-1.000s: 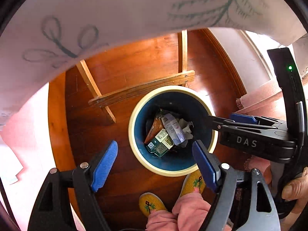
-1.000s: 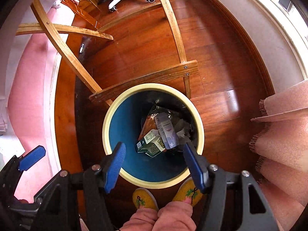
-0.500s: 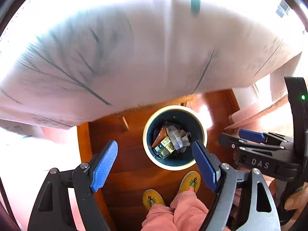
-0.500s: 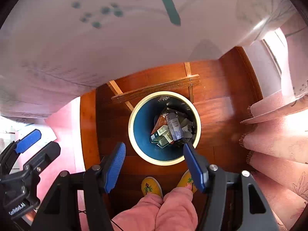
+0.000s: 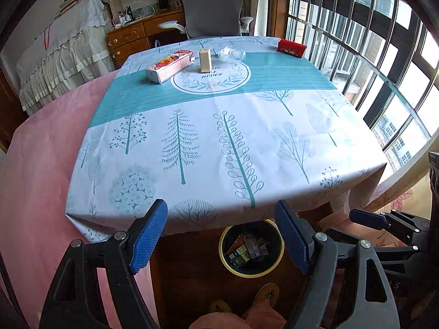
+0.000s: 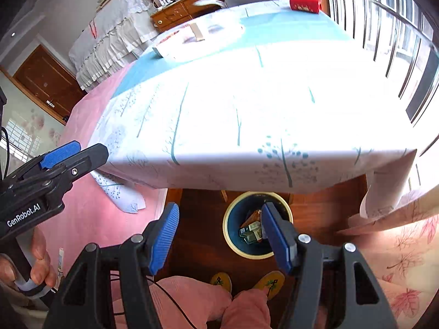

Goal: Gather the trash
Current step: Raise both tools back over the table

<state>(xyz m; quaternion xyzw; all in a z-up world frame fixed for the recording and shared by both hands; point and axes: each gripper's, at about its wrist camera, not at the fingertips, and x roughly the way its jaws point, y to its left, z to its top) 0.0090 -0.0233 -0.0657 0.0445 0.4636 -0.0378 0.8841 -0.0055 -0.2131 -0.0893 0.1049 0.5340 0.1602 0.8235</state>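
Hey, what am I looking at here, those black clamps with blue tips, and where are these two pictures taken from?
There is no robot: a person holds a clamp-like tool in each hand, with a camera on each looking along its fingers. One picture is from the left gripper, the other from the right gripper. Both are open and hold nothing. On the tablecloth are a long printed box, a small cream box, a clear glass dish and a red packet. On the floor below stands a bin with wrappers inside.

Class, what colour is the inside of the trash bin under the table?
Dark blue, with a cream rim: trash bin, clearest in the left wrist view.
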